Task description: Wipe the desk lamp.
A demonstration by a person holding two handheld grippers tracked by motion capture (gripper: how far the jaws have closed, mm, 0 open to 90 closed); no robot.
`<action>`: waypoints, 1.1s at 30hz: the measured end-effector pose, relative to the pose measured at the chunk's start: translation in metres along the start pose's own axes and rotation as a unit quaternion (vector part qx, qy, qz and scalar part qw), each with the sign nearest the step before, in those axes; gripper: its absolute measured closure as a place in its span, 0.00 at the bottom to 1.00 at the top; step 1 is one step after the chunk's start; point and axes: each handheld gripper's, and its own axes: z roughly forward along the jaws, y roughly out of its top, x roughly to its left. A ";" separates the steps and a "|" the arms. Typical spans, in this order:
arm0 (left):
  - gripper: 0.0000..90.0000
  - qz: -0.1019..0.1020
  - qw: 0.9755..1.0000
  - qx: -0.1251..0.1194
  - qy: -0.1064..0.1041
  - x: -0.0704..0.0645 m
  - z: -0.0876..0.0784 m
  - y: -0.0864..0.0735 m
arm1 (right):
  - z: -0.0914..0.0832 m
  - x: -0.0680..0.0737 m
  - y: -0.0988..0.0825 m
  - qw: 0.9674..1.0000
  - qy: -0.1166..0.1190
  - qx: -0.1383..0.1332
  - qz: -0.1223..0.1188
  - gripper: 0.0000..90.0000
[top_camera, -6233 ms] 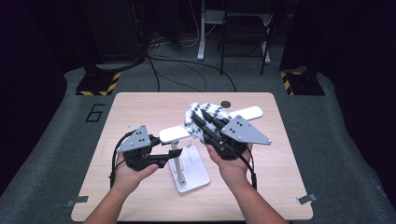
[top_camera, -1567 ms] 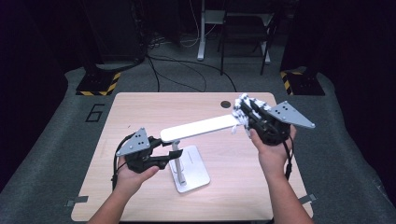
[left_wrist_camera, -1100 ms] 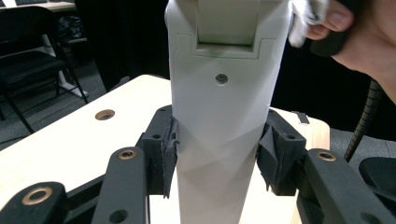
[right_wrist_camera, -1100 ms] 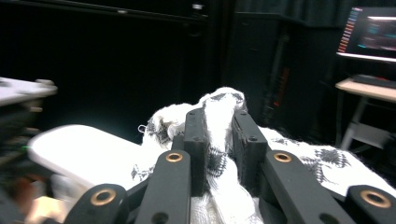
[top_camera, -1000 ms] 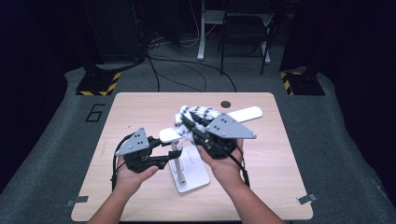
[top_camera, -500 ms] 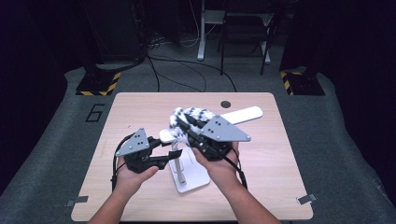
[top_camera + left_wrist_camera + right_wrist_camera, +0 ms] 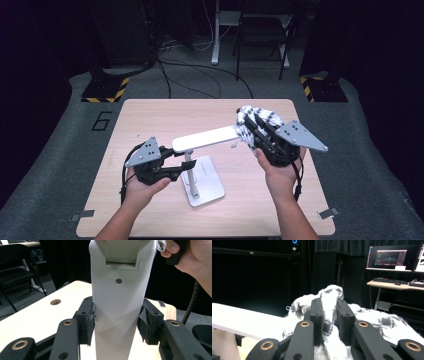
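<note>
- Right claw (image 7: 248,121) was clenched on a black-and-white patterned cloth (image 7: 260,119); in the right gripper view the fabric was pinched between the two jaws and bunched up over them (image 7: 329,312).
- Left claw (image 7: 176,162) was clamped on the lamp's upright post (image 7: 188,165); the left gripper view showed both pads pressed against the white post's sides (image 7: 117,315).
- The lamp (image 7: 207,139) stood on its flat white base (image 7: 210,187) near the middle of the bench (image 7: 150,112). Its head was a long flat bar, set nearly level, rising slightly toward the right.
- Key relation: the bar's long axis ran left–right across the bench, from just above the left claw out to the free tip, and the cloth sat right at that far right tip.
- The cloth looked to be touching or just off the bar's end; contact couldn't be confirmed from above. In the right gripper view the bar (image 7: 247,322) lay to the left of the jaws, about level with them.
- Judgement: any wipe would have to travel leftward along the bar, toward the left claw. The right hand (image 7: 280,172) was the only one near the free end; the left hand (image 7: 145,187) was tied up bracing the post.
- Risk, as a guess: a push along the bar would lever on the post, so the left claw's hold mattered.
</note>
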 end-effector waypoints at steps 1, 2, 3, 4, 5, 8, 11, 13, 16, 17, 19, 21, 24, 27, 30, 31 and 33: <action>0.58 0.001 1.000 0.000 0.000 0.000 0.000 0.000 | -0.002 0.000 -0.002 1.000 0.002 -0.005 0.001 0.86; 0.58 0.000 1.000 0.001 0.001 0.000 -0.001 0.000 | -0.005 0.001 -0.003 1.000 0.002 -0.011 -0.002 0.86; 0.58 0.002 1.000 0.000 0.002 0.001 -0.001 0.000 | -0.008 0.003 -0.004 1.000 0.004 -0.016 -0.003 0.86; 0.58 0.004 1.000 0.001 0.001 0.002 -0.002 0.000 | -0.011 0.004 -0.006 1.000 0.010 -0.023 -0.011 0.86; 0.58 0.001 1.000 0.000 0.002 0.001 -0.002 0.000 | -0.014 0.007 -0.007 1.000 0.014 -0.027 -0.007 0.86; 0.58 -0.003 1.000 0.000 0.003 0.001 -0.002 0.000 | -0.022 0.016 -0.012 0.999 0.030 -0.035 -0.010 0.86; 0.58 -0.001 1.000 0.002 0.001 0.002 -0.001 0.001 | -0.029 0.024 -0.017 0.998 0.048 -0.046 -0.011 0.86; 0.58 -0.001 1.000 0.002 0.002 0.005 0.000 0.001 | -0.033 0.028 -0.020 0.997 0.057 -0.052 -0.013 0.86; 0.58 -0.002 1.000 0.001 0.004 0.009 0.003 0.002 | -0.036 0.035 -0.023 0.996 0.065 -0.053 -0.026 0.85; 0.58 -0.003 1.000 -0.002 0.004 0.013 0.006 0.003 | -0.036 0.038 -0.025 0.996 0.064 -0.051 -0.033 0.85; 0.58 -0.002 1.000 -0.001 0.006 0.017 0.009 0.004 | -0.035 0.043 -0.029 0.996 0.064 -0.047 -0.048 0.85; 0.58 -0.008 1.000 -0.001 0.005 0.020 0.013 0.005 | -0.034 0.047 -0.034 0.995 0.067 -0.042 -0.052 0.85; 0.58 -0.005 1.000 0.004 0.011 0.024 0.019 0.008 | -0.032 0.051 -0.041 0.995 0.075 -0.036 -0.053 0.84; 0.58 -0.005 1.000 0.002 0.015 0.028 0.027 0.010 | -0.031 0.052 -0.049 0.995 0.087 -0.025 -0.046 0.84; 0.58 -0.008 1.000 -0.004 0.017 0.031 0.034 0.011 | -0.028 0.053 -0.060 0.994 0.102 -0.012 -0.041 0.84; 0.58 -0.007 1.000 -0.002 0.018 0.032 0.036 0.012 | -0.028 0.054 -0.063 0.994 0.106 -0.006 -0.040 0.84; 0.58 -0.010 1.000 -0.002 0.016 0.033 0.041 0.013 | -0.026 0.056 -0.071 0.993 0.111 0.002 -0.038 0.84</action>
